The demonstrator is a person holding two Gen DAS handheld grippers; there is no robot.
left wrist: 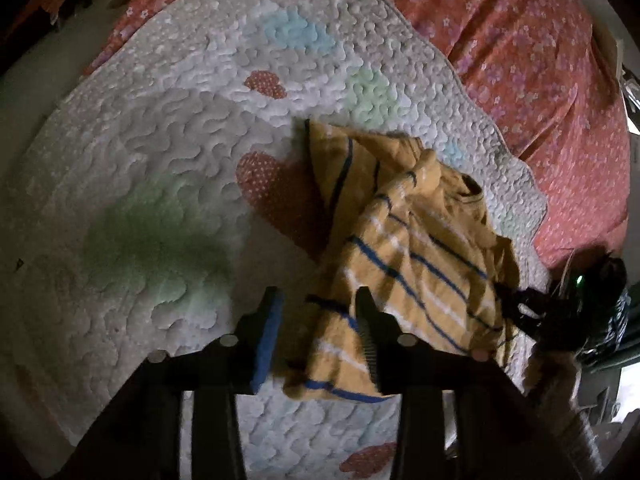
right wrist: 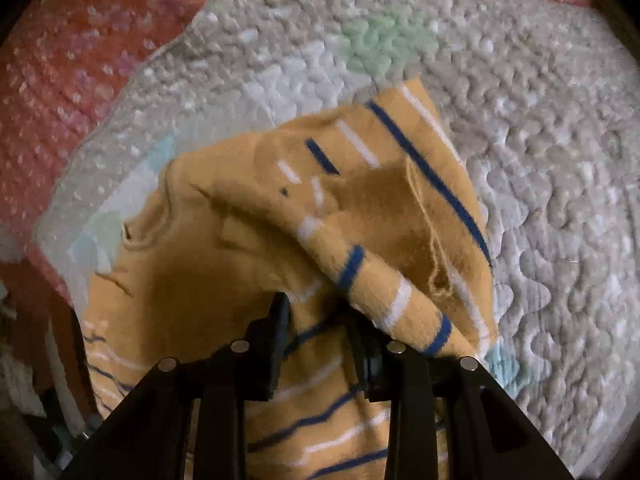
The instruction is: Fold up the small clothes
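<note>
The left gripper (left wrist: pixel 318 312) stood with jaws apart over a hem of the yellow striped shirt (left wrist: pixel 408 248). The right gripper (right wrist: pixel 318 320) also gaped above it. The shirt lay crumpled near the quilt's (left wrist: pixel 160 160) edge, beside the red floral sheet (left wrist: pixel 520 40).

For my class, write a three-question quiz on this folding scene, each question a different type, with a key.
1. True or false: the yellow striped garment lies fully flattened on the quilt.
2. Multiple choice: the stripes on the garment are A) red and green, B) blue and white, C) black only.
3. Fill in: beyond the quilt's edge lies a floral ____ bedsheet.

Key: 1 false, it is bunched and partly lifted. 2 B. 3 red. Both the left gripper and right gripper have open fingers.
</note>
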